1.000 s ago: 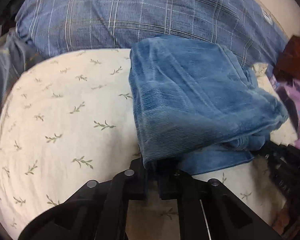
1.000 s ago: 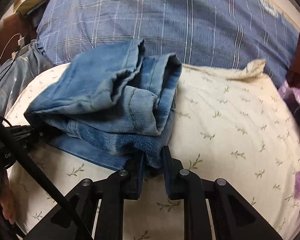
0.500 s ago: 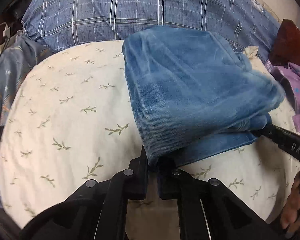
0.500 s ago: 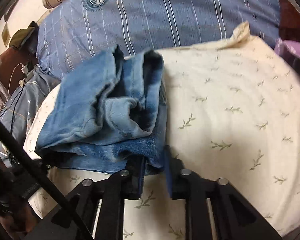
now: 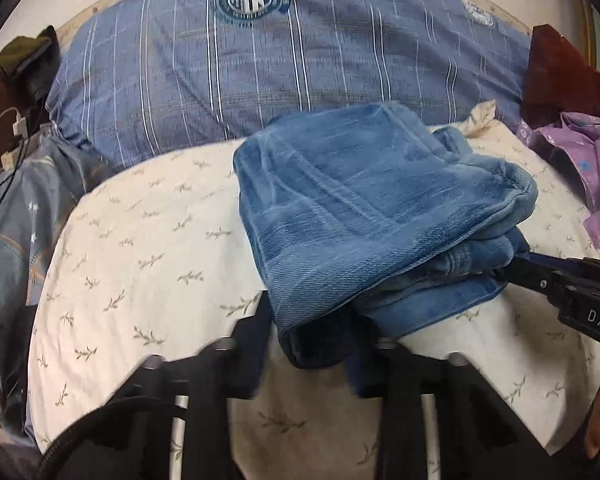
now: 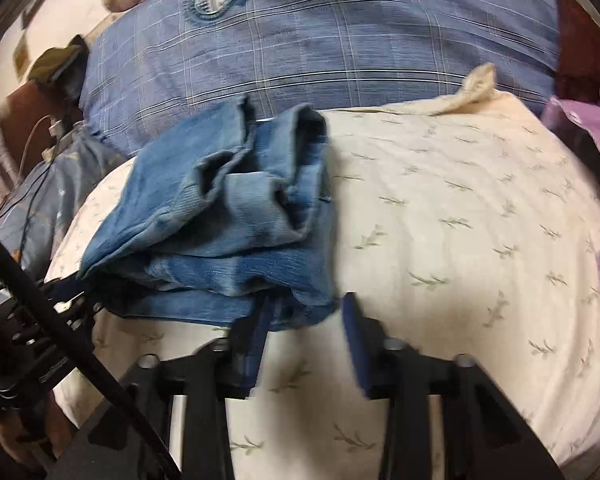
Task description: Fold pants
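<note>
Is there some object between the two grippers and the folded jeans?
No. Nothing visible separates them: the folded jeans lie on the leaf-print cover, a corner lying between the spread fingers of the left gripper and right gripper.

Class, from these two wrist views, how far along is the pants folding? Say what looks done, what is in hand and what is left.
Done: the jeans lie in a folded stack on the leaf-print sheet. In hand: both grippers' jaws have just been opening; the left gripper straddles a corner, the right gripper an edge, neither pinching. Left: draw both clear and perhaps square up the loose hems.
</note>
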A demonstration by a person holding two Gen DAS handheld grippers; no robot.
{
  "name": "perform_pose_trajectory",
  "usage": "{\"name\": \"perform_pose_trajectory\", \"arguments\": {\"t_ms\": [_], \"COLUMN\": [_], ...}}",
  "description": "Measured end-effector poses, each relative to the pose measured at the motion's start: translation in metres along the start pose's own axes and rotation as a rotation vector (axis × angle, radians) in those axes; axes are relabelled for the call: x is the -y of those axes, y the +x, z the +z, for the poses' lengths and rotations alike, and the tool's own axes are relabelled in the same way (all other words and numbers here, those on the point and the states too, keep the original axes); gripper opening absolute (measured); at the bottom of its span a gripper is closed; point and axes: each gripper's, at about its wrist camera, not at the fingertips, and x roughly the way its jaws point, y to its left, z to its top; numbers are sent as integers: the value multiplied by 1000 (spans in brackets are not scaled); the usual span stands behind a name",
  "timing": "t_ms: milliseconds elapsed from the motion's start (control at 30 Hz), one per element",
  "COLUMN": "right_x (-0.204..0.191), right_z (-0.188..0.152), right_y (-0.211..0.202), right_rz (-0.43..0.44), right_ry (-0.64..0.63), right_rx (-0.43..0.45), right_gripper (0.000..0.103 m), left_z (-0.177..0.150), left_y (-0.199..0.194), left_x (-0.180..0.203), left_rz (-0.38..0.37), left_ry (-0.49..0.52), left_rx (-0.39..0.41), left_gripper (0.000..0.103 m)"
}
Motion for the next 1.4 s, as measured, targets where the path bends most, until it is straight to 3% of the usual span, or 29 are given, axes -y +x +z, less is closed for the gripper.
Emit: {"name": "perform_pose_trajectory", "arguments": {"t_ms": [33,100,167,300,400,500,667,900,1000,1033,1100,1233,1400], "right_x": [-3,-8,-6,-5,-5,-2,1,-2,-2,-1,-1,1,-10], "right_z": [1,2,2,-1,-2,-4,-5,-6,-6,-5,-5,0,7], "right_y": [-4,-11,-6,-4,-6,-6,-8,-1,3,6,11,23,27], "right_rz": [-32,-67,-74,-77,-69,-53,-44,-65,-72,-58,-34,5,-25], "right_ry": [-19,-60,-48,-40,-26,4,20,4,6,16,31,82,63], "right_rx": [29,68,46,31,27,22,26,6,-14,-30,-67,-186,-272], "right_gripper": [16,15,14,15,19,23,46,47,47,45,26,2,0], "left_z": [-1,-1,-4,-7,-8,-8,-8,-1,2,4,7,16,30], "left_y": [-2,0,2,0,-2,-8,-7,5,13,16,22,31,39], "left_x": [0,-3,-7,-7,-4,-2,-2,-5,-7,-8,-10,-14,-17], "left_rz": [-14,-3,-18,-27,-42,-62,-53,-42,-74,-79,-67,-57,-67], "left_ry": [-4,-14,-34,-49,-24,-12,-1,-38,-67,-77,-95,-113,-114], "left_rx": [14,26,9,3,-8,-1,-23,-39,-64,-71,-93,-162,-238], "left_gripper": [14,8,9,15,38,41,44,44,43,38,35,25,22]}}
